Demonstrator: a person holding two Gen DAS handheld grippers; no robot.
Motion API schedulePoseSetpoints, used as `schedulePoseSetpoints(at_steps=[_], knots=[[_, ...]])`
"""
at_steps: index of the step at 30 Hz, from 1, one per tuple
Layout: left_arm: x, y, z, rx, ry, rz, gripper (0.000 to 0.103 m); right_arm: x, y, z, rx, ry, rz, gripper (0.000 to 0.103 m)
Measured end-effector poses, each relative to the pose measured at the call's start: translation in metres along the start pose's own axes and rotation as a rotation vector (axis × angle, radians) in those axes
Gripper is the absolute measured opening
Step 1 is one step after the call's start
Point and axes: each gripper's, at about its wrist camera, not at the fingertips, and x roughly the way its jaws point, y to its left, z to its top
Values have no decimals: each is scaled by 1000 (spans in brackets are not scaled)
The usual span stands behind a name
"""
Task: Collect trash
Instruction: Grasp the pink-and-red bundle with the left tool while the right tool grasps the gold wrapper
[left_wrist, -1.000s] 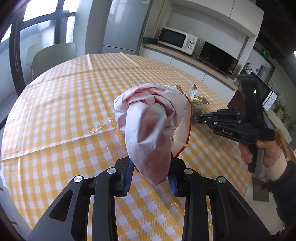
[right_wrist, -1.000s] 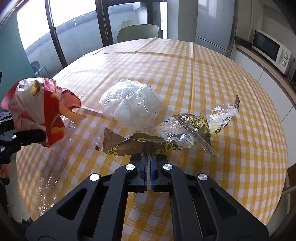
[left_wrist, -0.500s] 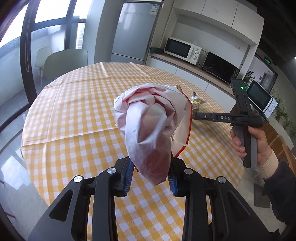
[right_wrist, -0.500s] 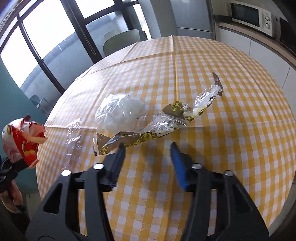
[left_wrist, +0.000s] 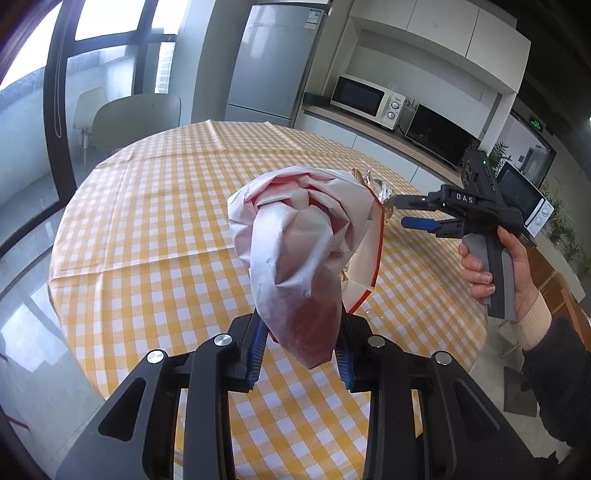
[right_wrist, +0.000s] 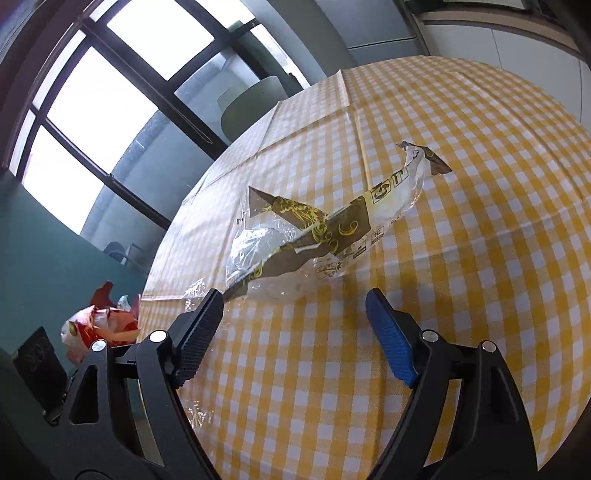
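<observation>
My left gripper is shut on a crumpled white and red bag, held upright above the near edge of the round table. The bag also shows in the right wrist view, low at the left. My right gripper is open and empty, raised above the table and tilted. It also shows in the left wrist view, right of the bag. A long brown and gold clear plastic wrapper lies on the yellow checked cloth, just beyond the right gripper's fingers. A clear crumpled plastic bag lies under it.
A thin clear film lies near the table's left edge. A pale chair stands behind the table by the window. A fridge and a counter with microwaves stand at the back.
My right gripper opened and let go of the brown and gold wrapper, then rose and tilted away from the table. My left gripper drew back from the table with the bag still held.
</observation>
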Motion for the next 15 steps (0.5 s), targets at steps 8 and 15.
schedulePoseSetpoints(at_steps=[8,15], knots=[[1,3,0,-12,2,3,31,15,-25,18,174,4,-12,76],[-9,7,-4,-16,-11,18,31,28,-20,7,170,23,4,0]])
